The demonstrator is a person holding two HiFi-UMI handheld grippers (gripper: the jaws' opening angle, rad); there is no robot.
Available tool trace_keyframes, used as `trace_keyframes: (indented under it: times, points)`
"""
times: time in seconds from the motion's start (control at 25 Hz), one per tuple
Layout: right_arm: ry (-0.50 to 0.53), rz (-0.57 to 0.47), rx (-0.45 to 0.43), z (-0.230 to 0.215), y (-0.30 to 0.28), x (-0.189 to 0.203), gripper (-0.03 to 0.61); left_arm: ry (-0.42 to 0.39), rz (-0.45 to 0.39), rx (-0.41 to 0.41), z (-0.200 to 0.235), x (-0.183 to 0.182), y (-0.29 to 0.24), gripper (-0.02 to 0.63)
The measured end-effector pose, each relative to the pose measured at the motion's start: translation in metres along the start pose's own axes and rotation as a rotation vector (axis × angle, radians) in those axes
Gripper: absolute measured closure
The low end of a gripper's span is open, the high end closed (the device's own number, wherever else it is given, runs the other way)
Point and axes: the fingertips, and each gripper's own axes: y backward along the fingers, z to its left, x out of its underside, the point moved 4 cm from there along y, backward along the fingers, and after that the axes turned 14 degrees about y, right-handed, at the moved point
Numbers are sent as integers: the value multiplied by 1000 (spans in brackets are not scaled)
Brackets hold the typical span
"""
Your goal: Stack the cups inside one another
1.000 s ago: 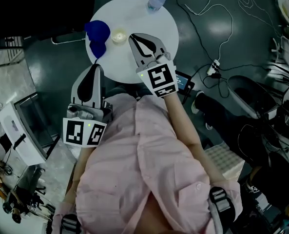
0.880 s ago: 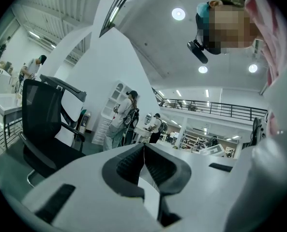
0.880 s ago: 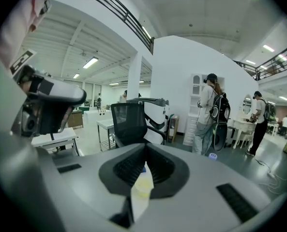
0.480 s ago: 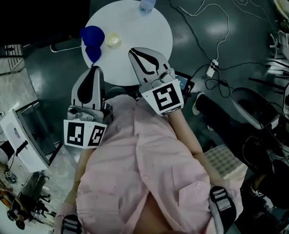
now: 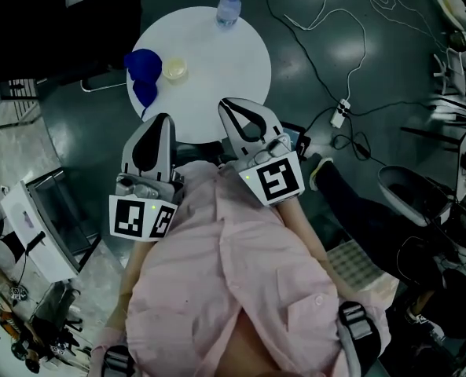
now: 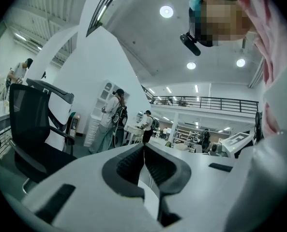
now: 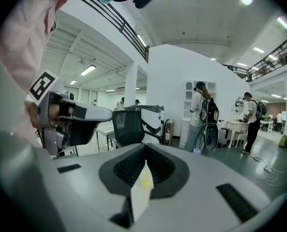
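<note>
From the head view, the round white tabletop lies ahead of the person. Two blue cups touch each other at its left rim, and from this height I cannot tell whether one sits inside the other. A pale cup stands just to their right, outside both, and a water bottle stands at the far edge. The left hand-held gripper and the right hand-held gripper are held close to the body at the near rim, well apart from the cups. The left gripper view looks out level across the room past an office chair; its jaws are pressed together with nothing between them, and no cup shows. In the right gripper view the jaws are likewise pressed together on nothing. Only a sliver of white tabletop and a yellowish fleck, probably the pale cup, show through the gap behind the tips. Since the pale cup is not nested, I judge the stack unfinished. To do the nesting well, spread the jaws before reaching in and pinch one wall at the rim. Keep the cup upright, then lower it straight into the other's mouth. The other gripper should steady the blue cups, which sit close enough to the rim to be nudged off.
</note>
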Motion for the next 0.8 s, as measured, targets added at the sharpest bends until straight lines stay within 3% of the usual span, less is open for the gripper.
trace_keyframes:
  times: [0.48,0.8]
  points:
    - [-27,-8,-40,7,20,2,545,-26,-20,-19,-11,1,1,595]
    - [-8,15,-70,18,19,4,545,-58,-29,32,-22,1,1,595]
